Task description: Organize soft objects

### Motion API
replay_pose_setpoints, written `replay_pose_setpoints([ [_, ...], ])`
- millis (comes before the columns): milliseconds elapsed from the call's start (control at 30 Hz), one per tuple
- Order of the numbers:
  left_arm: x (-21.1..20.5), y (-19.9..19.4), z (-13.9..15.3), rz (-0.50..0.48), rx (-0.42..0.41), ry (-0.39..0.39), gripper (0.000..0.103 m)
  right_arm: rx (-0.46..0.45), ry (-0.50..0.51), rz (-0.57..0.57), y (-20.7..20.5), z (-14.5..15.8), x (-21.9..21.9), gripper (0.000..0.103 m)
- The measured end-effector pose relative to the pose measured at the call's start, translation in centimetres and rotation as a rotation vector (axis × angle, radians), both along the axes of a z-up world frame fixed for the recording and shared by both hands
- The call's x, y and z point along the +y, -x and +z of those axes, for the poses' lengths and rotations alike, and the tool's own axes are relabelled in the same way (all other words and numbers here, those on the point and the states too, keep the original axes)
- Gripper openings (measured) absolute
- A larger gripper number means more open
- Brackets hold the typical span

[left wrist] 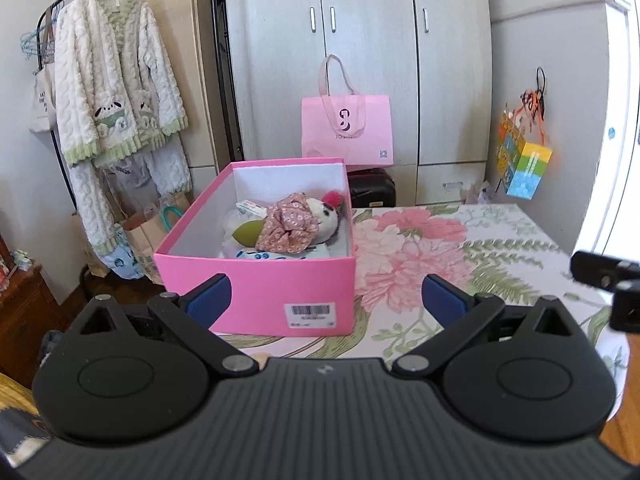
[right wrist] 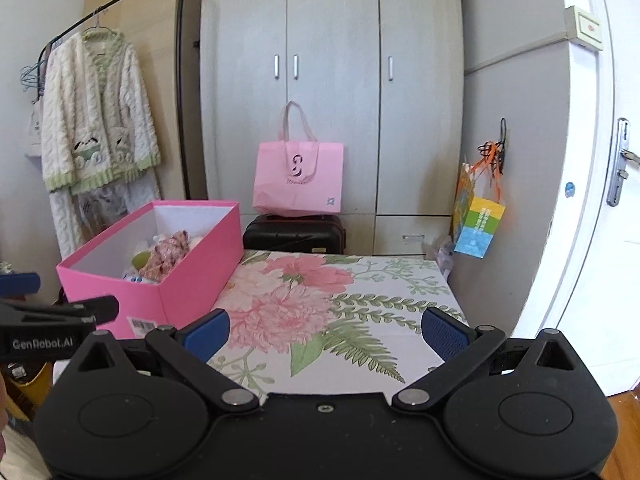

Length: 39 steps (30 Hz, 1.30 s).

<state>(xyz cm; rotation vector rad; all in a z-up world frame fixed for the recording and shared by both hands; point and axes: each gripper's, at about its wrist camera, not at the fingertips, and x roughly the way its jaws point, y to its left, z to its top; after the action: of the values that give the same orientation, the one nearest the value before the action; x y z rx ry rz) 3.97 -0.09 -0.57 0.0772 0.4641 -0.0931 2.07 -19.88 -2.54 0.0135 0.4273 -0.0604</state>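
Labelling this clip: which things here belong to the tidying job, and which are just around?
Job: pink box; soft toys in it; left gripper and right gripper, both open.
Around: pink bag; hanging robe; wardrobe; black suitcase.

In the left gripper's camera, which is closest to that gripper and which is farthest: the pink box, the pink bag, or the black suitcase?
From the left gripper, nearest first:
1. Pink box, right in front, on the flowery table.
2. Black suitcase, behind the box, past the table's far edge.
3. Pink bag, sitting on the suitcase against the wardrobe; nearly as far as the suitcase, so a close call.
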Motion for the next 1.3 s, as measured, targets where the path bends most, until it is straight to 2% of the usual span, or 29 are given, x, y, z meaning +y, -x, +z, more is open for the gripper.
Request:
replay_pose_setpoints([
  [800,-0.8,1.2,-0.8,0.020,-0.018,-0.047,0.103,0.030,0.027,-0.057,0.8,-1.1,-0.2,0.103],
  [1200,-0.3,1.9,-0.6,-0.004,-0.054,-0.034,0.103,0.023,0.041,-0.059,1.1,-1.2,0.2,0.103],
  [1300,-0.4,2.1,-0.8,-0.011,-0.079,-0.054,0.103,0.024,0.040,-0.059,1.0,-1.3,0.1,0.103],
])
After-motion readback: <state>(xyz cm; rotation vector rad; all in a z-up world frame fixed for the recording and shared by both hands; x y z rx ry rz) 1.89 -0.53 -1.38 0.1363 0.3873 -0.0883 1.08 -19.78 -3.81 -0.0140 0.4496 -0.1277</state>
